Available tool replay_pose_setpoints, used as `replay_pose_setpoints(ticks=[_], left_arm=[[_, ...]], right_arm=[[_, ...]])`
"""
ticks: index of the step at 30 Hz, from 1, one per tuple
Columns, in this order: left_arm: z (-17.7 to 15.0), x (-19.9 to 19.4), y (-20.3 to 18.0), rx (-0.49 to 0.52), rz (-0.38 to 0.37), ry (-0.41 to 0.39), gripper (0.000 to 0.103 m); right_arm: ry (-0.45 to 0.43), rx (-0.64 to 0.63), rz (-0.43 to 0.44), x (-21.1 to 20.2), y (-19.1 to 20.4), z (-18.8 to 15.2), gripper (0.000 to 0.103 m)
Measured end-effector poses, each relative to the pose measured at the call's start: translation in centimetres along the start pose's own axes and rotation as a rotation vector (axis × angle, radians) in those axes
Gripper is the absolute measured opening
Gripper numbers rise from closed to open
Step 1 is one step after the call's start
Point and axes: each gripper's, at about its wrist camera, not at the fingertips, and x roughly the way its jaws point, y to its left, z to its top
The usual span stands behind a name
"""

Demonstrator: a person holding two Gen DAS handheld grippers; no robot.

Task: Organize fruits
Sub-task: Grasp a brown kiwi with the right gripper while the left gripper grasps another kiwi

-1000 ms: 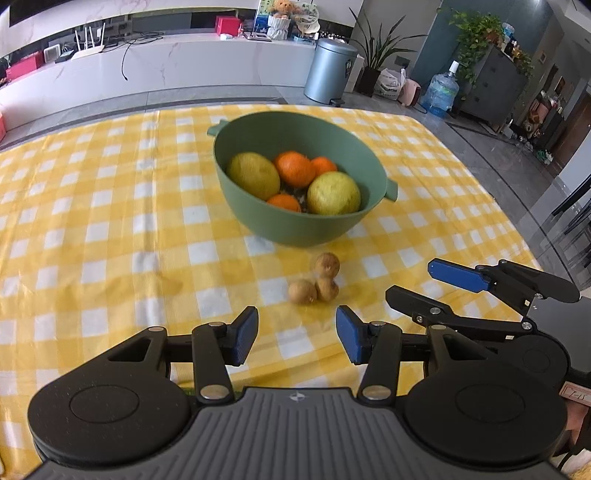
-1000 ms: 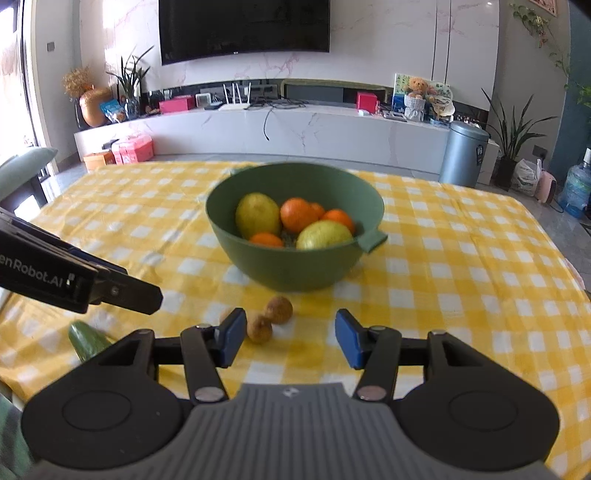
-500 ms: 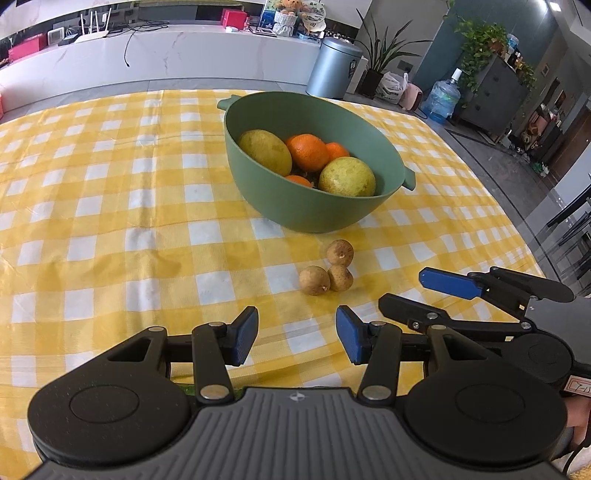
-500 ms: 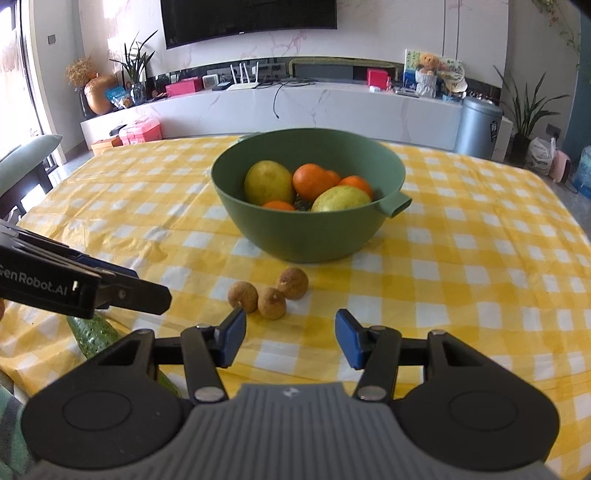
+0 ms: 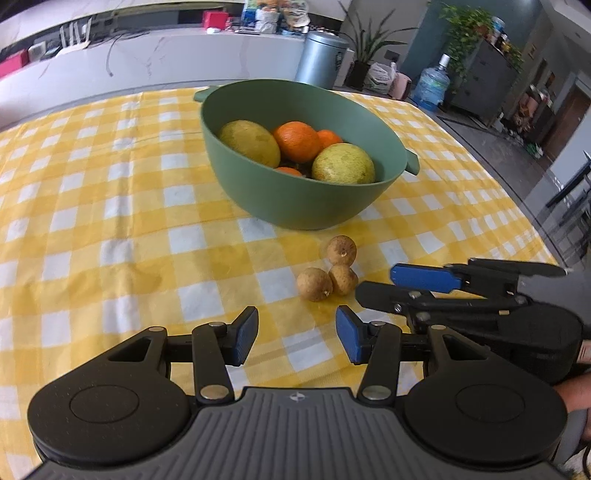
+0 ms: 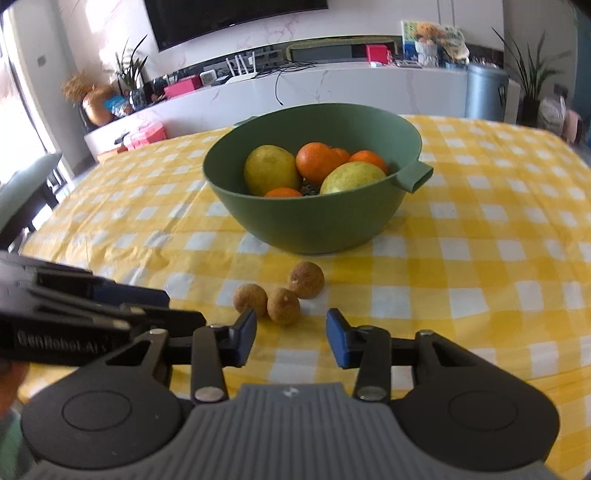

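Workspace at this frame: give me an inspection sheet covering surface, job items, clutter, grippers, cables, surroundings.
Surface: yellow-and-white checked tablecloth, wrinkled near the bowl.
Job's things: green bowl holding oranges and two yellow-green fruits; three small brown fruits clustered on the cloth in front of it.
Clutter: nothing seen on the cloth.
Grippers: left gripper open, nothing between the pads; right gripper open, jaws have just been closing, nothing between them, brown fruits just ahead.
Cables: cords trailing over the white counter behind.
Surroundings: wall TV, grey bin, potted plants.
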Motion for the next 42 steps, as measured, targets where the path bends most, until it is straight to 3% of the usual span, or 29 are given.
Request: replay_pose_setpoints(ticks=[4,15,18,23,28,31,37,42], left_arm=[[0.3,0.9,0.2,0.018,-0.016,-0.002,0.053],[0.4,1.9,0.7,0.045,-0.036,-0.002,0.053],[0.3,2.2,0.3,0.080,-0.026,0.003,0.053],[0.4,2.7,-0.9,0.136,-0.015,0.003,0.053],[0.8,3.3,-1.7,0.163,-0.010,0.003,0.053],[0.9,3.9,-2.4,0.184,0.004,0.019,0.048],[0.7,4.2,-2.4,0.162,0.021,0.022,0.035],[0.5,4.2,-2.4,0.146,0.025,0.010,0.031]], right_arm=[[0.006,0.049,0.034,1.0,-0.6,0.3,0.032],[0.027,0.186,0.135,3.1,-2.3,0.5,0.029],[0.028,0.214,0.165,3.3,-2.5,0.6,0.022],[0.009,0.192,0.152,2.5,-1.9,0.7,0.019],[-0.002,0.145,0.018,0.9,-1.7,0.5,0.019],[0.011,0.153,-0.016,1.1,-2.0,0.5,0.019],[0.027,0.160,-0.025,1.8,-2.3,0.4,0.020],[0.029,0.177,-0.015,2.0,-2.5,0.2,0.022]])
